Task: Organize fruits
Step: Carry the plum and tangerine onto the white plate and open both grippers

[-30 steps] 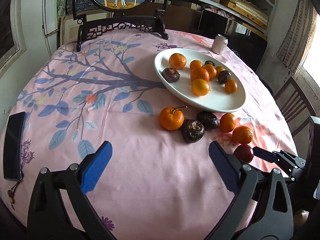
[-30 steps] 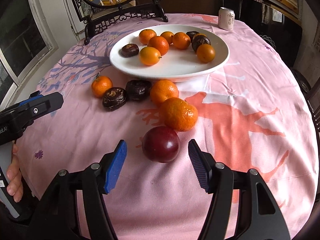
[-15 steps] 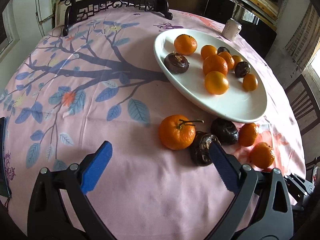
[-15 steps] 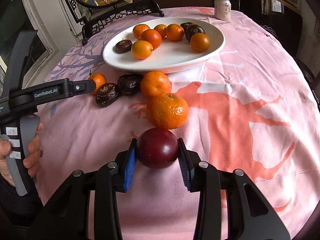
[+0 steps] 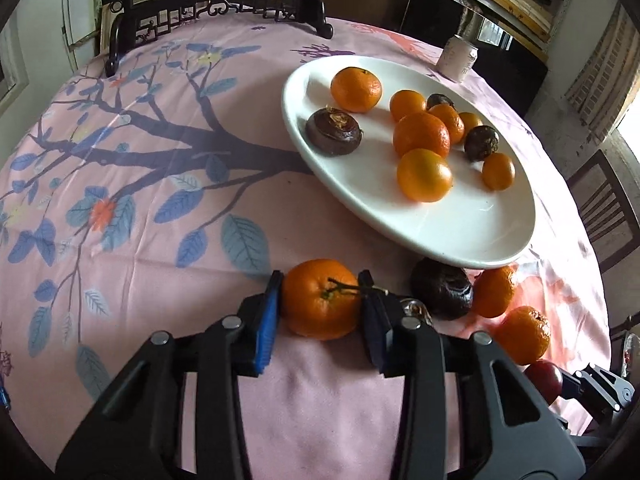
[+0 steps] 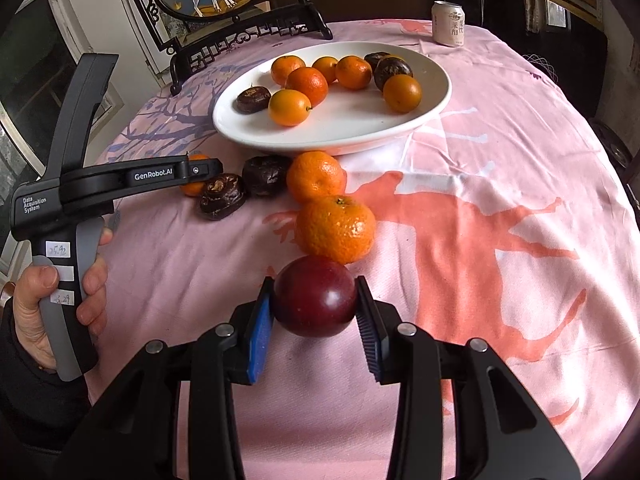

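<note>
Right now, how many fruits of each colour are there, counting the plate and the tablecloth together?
Orange fruits: 10
Dark brown fruits: 5
Dark red fruit: 1
Total: 16

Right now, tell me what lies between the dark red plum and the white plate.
Right wrist view: two mandarins in a line, the nearer mandarin touching the plum held by the right gripper, the farther mandarin at the plate rim.

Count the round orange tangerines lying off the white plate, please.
3 tangerines: one clamped in the left gripper, two on the pink tablecloth beyond the dark red plum. None seems hidden.
</note>
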